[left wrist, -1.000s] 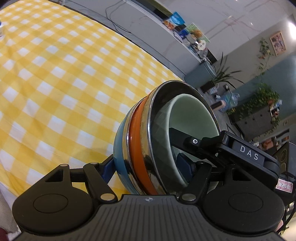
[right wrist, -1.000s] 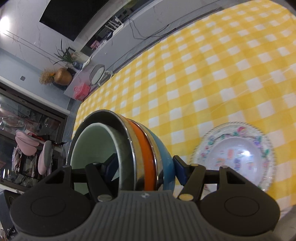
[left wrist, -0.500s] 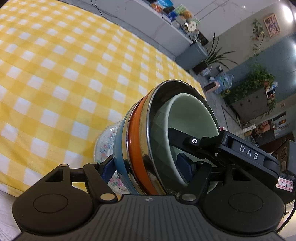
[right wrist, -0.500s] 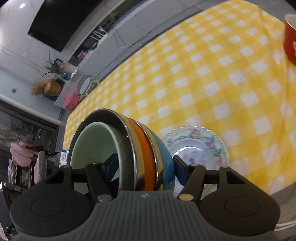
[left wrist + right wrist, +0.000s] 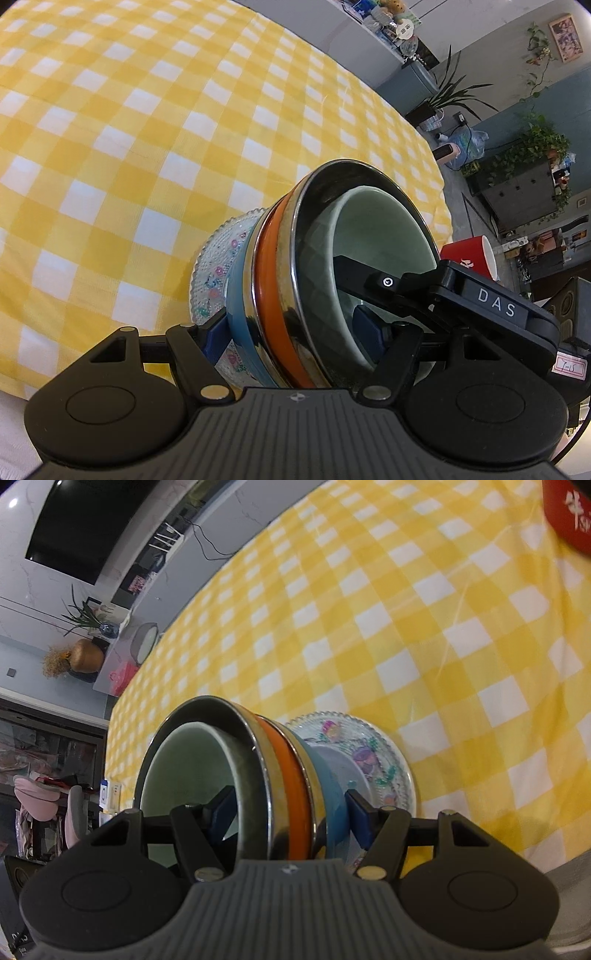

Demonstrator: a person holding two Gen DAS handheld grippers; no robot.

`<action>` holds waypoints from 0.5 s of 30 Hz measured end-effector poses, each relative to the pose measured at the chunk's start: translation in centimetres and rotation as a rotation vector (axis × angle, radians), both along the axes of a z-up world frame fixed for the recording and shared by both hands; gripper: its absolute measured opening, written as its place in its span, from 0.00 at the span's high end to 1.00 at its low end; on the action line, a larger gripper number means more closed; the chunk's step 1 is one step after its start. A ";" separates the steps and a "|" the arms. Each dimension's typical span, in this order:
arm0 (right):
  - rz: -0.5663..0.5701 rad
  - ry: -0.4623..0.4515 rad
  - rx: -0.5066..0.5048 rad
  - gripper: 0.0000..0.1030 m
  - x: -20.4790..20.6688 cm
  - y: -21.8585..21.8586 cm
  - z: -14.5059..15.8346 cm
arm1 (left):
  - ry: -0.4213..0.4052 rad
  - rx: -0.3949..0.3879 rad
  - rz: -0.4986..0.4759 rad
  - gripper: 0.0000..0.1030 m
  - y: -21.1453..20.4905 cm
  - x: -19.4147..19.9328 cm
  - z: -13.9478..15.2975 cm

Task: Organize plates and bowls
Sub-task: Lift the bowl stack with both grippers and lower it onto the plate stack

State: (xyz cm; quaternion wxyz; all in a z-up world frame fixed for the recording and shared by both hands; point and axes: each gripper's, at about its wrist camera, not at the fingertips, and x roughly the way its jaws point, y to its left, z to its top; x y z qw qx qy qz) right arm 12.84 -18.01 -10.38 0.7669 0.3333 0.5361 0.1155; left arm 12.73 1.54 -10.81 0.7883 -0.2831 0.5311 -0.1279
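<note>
**plate_nerd:** While both grippers hang over the near edge of the counter (image 5: 110, 147), how much room is around that stack?

**umi_lurker:** Loads. The yellow-and-white checked cloth (image 5: 424, 627) runs bare from the stack to the far edge in both wrist views. Only neighbour is a red cup (image 5: 469, 254) off to the right side, apart from the stack. The nested bowls (image 5: 295, 280) are tipped on edge with the mouth facing sideways, just above a flowered glass plate (image 5: 373, 760) lying near the front edge. Can't tell if the blue bowl's bottom touches the plate or not.

**plate_nerd:** And the grip?

**umi_lurker:** Left gripper (image 5: 291, 332) pinches the stack's wall: one finger on the blue outside, the other inside the pale green bowl. Right gripper (image 5: 291, 816) does the same from the opposite side, its fingers (image 5: 356, 821) about medium-wide because they span all the nested walls. Order from outside in: blue, steel, orange, steel, green. Both grippers angle downward toward the counter.

**plate_nerd:** Room behind?

**umi_lurker:** Grey-blue walls, a low shelf with clutter, potted plants (image 5: 535, 147) on a dark cabinet, a big dark screen (image 5: 74, 528) on the wall and a golden vase (image 5: 86, 657).
</note>
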 end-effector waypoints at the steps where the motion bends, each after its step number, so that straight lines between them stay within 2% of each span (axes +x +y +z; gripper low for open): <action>1: 0.000 0.002 -0.004 0.39 0.1 0.0 -0.2 | 0.000 -0.001 -0.003 0.21 0.0 0.0 -0.2; 8: -0.012 0.027 0.026 0.40 0.5 -0.5 -1.0 | -0.034 0.005 -0.017 0.22 0.2 -0.2 -0.3; 15: -0.048 0.070 0.094 0.41 0.5 -1.7 -1.7 | -0.012 -0.010 -0.006 0.28 0.8 0.0 -0.1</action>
